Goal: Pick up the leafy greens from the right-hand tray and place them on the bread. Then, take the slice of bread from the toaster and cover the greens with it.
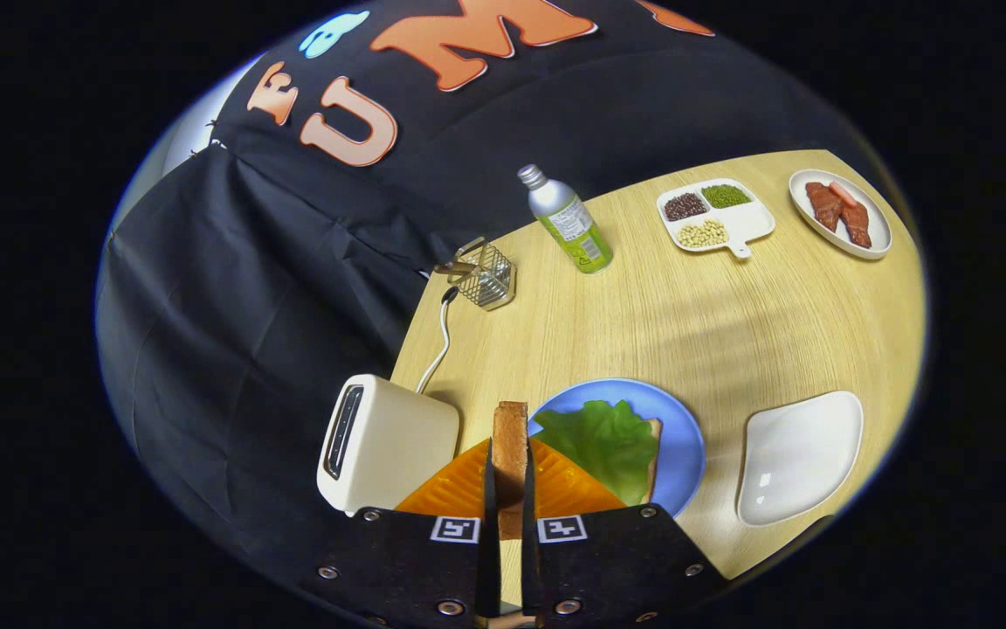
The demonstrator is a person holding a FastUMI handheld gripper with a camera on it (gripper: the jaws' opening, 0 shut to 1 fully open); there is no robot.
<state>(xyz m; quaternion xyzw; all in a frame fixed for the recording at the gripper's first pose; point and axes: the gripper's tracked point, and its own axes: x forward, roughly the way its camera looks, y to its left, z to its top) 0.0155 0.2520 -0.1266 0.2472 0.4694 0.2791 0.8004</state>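
A: What is held at this moment?

B: A slice of bread point(510, 437) is seen edge-on, clamped between the two fingers of the gripper point(510, 489) at the lower centre of the frame; both fingers are pressed against its faces. The toaster point(385, 441) stands just to the left, its slot apparently emptied.

A: And where are the greens?

B: The leafy greens point(608, 441) are already laid on the lower bread slice point(653, 454), on the blue plate point(686, 437) just right of the fingers. The white tray point(800, 454) at the lower right is seen bare, so the first half of the task is judged done.

A: How should the covering be done well?

B: The slice is carried upright, so it would need to be swung right over the plate and turned flat before release. Its edges should be lined up with the slice beneath, and it should be lowered until the greens are touched, so that the leaf is not dragged aside. The fingers should be opened only once the slice is resting; a drop from height could shift it off centre.
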